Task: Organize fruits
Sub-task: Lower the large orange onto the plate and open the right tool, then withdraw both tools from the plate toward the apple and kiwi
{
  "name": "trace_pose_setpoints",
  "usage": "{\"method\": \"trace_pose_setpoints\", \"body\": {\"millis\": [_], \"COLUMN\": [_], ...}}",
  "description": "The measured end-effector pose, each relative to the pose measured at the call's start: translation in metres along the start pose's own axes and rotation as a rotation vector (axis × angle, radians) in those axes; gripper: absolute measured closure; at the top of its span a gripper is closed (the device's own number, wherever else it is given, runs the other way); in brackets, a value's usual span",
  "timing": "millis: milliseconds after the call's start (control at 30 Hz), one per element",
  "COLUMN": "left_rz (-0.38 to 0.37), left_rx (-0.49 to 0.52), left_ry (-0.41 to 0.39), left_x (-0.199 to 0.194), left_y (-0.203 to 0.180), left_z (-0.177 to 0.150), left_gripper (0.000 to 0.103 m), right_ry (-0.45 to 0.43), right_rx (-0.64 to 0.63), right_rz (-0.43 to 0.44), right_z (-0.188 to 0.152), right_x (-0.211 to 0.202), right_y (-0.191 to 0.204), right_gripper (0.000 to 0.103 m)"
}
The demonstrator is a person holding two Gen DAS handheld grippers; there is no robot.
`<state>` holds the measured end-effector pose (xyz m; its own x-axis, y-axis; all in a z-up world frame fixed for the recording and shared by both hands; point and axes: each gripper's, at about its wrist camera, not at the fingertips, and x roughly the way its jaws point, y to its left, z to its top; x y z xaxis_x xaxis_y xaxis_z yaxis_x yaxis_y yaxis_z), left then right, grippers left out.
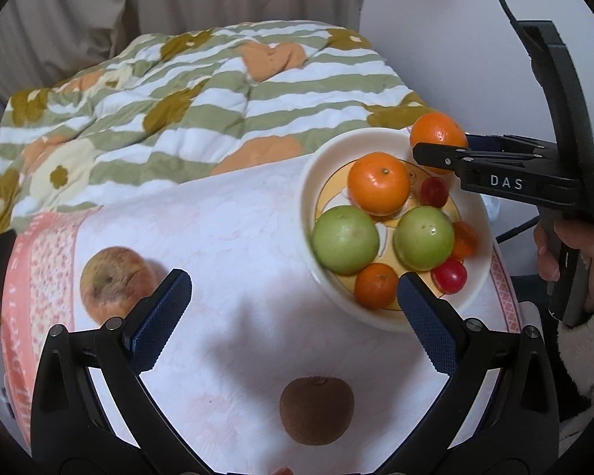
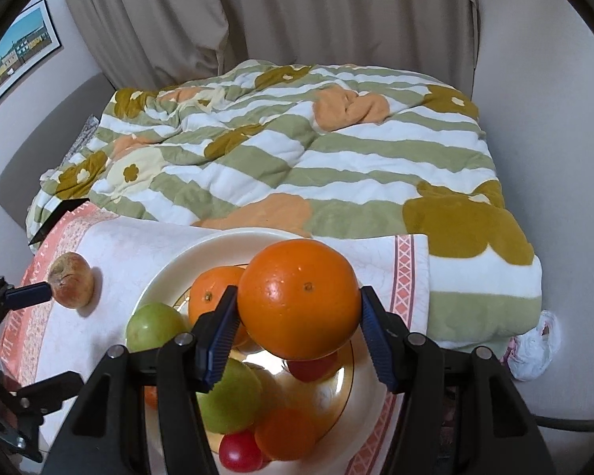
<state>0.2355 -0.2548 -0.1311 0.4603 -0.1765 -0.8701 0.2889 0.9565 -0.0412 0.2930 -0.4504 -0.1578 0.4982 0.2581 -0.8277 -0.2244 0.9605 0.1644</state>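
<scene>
My right gripper (image 2: 299,334) is shut on a large orange (image 2: 299,297) and holds it above the cream plate (image 2: 166,273); in the left wrist view this orange (image 1: 437,132) hangs at the plate's far right rim (image 1: 313,170). On the plate lie two green fruits (image 1: 344,239), an orange (image 1: 378,182), smaller oranges and red cherry tomatoes (image 1: 449,275). My left gripper (image 1: 293,316) stands open over the white cloth with nothing between its fingers. A brown kiwi (image 1: 316,409) lies just below it. A blotchy apple (image 1: 117,285) sits beside its left finger.
The cloth (image 1: 225,237), with a pink patterned border, covers a small table in front of a bed with a green-striped floral quilt (image 1: 178,111). Curtains and a white wall stand behind. A hand (image 1: 574,253) holds the right gripper's handle at the right edge.
</scene>
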Motion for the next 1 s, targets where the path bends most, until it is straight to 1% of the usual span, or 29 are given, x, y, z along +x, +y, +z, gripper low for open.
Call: {"method": "trace_pose_setpoints", "body": {"millis": [67, 233, 267, 300, 367, 467, 533, 600, 733, 867, 1000], "left_rz": [0.006, 0.015, 0.019, 0.021, 0.020, 0.015, 0.011, 0.014, 0.027, 0.022, 0.032], "left_rx": [-0.014, -0.025, -0.026, -0.029, -0.037, -0.050, -0.054, -0.056, -0.060, -0.071, -0.074], "left_ry": [0.002, -0.009, -0.010, -0.010, -0.010, -0.012, -0.013, -0.015, -0.038, -0.069, -0.100], "left_x": [-0.002, -0.010, -0.011, -0.011, -0.014, -0.017, -0.019, -0.025, -0.045, -0.066, -0.089], "left_y": [0.002, 0.005, 0.005, 0.006, 0.006, 0.005, 0.005, 0.005, 0.007, 0.012, 0.021], "left_z": [-0.002, -0.004, -0.005, -0.007, -0.009, -0.012, -0.015, -0.017, -0.017, -0.016, -0.019], "left_gripper": [0.000, 0.000, 0.000, 0.000, 0.000, 0.000, 0.000, 0.000, 0.000, 0.000, 0.000], "right_ry": [-0.002, 0.015, 0.007, -0.015, -0.038, -0.065, -0.062, -0.060, -0.059, -0.092, -0.101], "right_rx": [0.003, 0.017, 0.017, 0.016, 0.014, 0.016, 0.022, 0.025, 0.024, 0.012, -0.005], "right_rz": [-0.005, 0.014, 0.018, 0.027, 0.034, 0.020, 0.021, 0.012, -0.004, -0.014, -0.032], "right_z": [0.000, -0.002, -0.002, -0.002, -0.001, -0.002, -0.005, -0.008, -0.009, -0.008, -0.010], "right_x": [0.003, 0.005, 0.004, -0.001, -0.006, -0.015, -0.017, -0.020, -0.033, -0.064, -0.094], "right_y": [0.000, 0.000, 0.000, 0.000, 0.001, 0.002, 0.002, 0.002, 0.005, 0.014, 0.029], "right_gripper": [0.048, 0.046, 0.038, 0.021, 0.008, 0.007, 0.005, 0.001, 0.001, 0.001, 0.001]}}
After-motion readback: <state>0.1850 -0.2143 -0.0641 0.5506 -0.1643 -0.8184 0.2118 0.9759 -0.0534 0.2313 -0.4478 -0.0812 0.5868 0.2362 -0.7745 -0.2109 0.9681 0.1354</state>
